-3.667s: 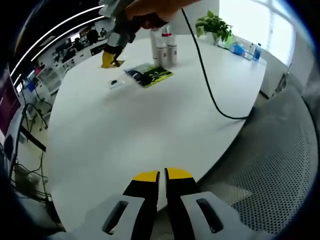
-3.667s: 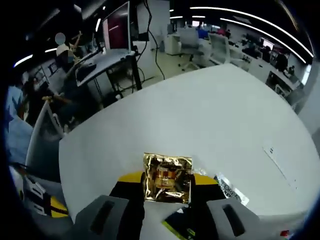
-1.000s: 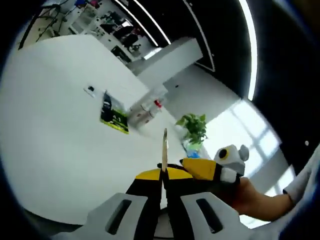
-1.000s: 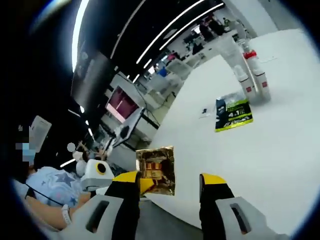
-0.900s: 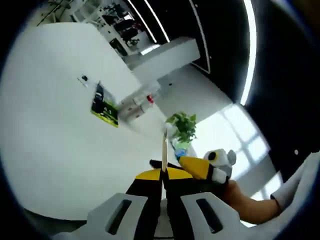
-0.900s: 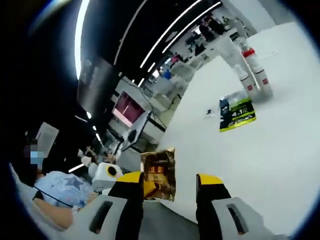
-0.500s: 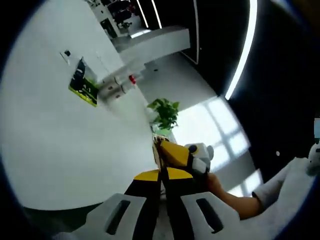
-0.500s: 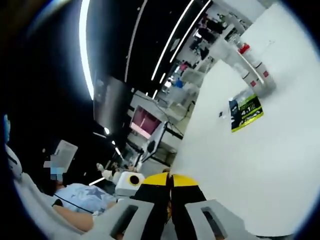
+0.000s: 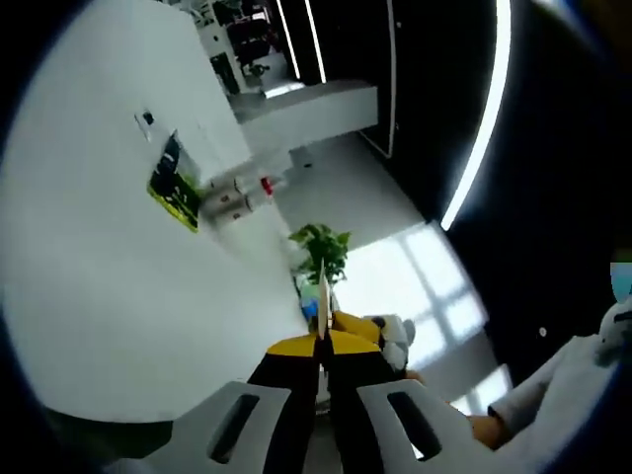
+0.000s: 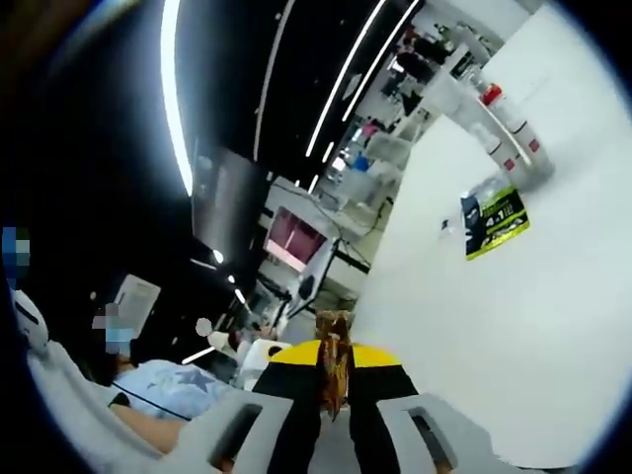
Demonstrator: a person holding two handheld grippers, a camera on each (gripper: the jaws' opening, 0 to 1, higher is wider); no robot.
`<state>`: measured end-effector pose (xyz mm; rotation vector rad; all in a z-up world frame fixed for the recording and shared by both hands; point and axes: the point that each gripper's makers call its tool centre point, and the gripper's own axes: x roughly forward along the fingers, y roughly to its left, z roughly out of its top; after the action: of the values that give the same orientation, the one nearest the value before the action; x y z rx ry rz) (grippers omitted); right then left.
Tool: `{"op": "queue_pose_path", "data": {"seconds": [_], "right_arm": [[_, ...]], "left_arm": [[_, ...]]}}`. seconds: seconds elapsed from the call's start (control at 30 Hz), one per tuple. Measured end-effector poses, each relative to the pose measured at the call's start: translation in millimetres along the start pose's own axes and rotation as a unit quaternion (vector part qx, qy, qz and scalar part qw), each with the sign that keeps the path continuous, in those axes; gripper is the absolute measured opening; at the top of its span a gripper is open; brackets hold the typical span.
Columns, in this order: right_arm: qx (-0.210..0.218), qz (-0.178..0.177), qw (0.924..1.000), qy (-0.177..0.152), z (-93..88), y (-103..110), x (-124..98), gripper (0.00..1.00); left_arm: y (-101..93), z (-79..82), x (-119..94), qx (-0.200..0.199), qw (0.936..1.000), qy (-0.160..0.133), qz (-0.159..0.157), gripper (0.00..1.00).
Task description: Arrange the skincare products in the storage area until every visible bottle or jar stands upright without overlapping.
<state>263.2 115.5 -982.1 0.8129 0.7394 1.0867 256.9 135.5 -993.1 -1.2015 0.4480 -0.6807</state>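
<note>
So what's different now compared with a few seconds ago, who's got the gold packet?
The gold packet left the table: the right gripper carried it up, then both grippers closed on it. Now the left gripper pinches its thin edge and the right gripper is shut on it too. The green packet and the white bottles stayed put on the white table.
</note>
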Motion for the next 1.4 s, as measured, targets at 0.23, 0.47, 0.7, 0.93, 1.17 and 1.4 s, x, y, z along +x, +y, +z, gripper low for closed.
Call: {"op": "queue_pose_path", "data": {"seconds": [0.23,0.47,0.7,0.93,1.17,1.4], "right_arm": [[0.012,0.001,0.9999,0.005,-5.9,0,-2,0.02],[0.015,0.007,0.9997,0.015,-13.4,2,0,0.00],[0.007,0.001,0.9997,0.024,-12.7,2,-2,0.00],[0.012,0.019,0.9991,0.037,-12.7,6,-3,0.00],[0.017,0.027,0.9988,0.038,-13.3,10,-1,0.00],[0.030,0.042,0.9984,0.021,-13.7,14,1,0.00]], "left_arm": [[-0.9,0.7,1,-0.009,0.9999,-0.005,-0.002,0.00],[0.5,-2.1,2,-0.012,0.9999,0.003,-0.005,0.00],[1.6,-3.6,3,-0.002,0.9999,0.010,-0.006,0.00],[4.2,10.8,-2,-0.051,0.9978,-0.034,-0.023,0.00],[3.1,12.6,-1,-0.051,0.9976,-0.038,-0.026,0.00],[7.7,18.8,-5,-0.059,0.9965,-0.054,-0.024,0.00]]}}
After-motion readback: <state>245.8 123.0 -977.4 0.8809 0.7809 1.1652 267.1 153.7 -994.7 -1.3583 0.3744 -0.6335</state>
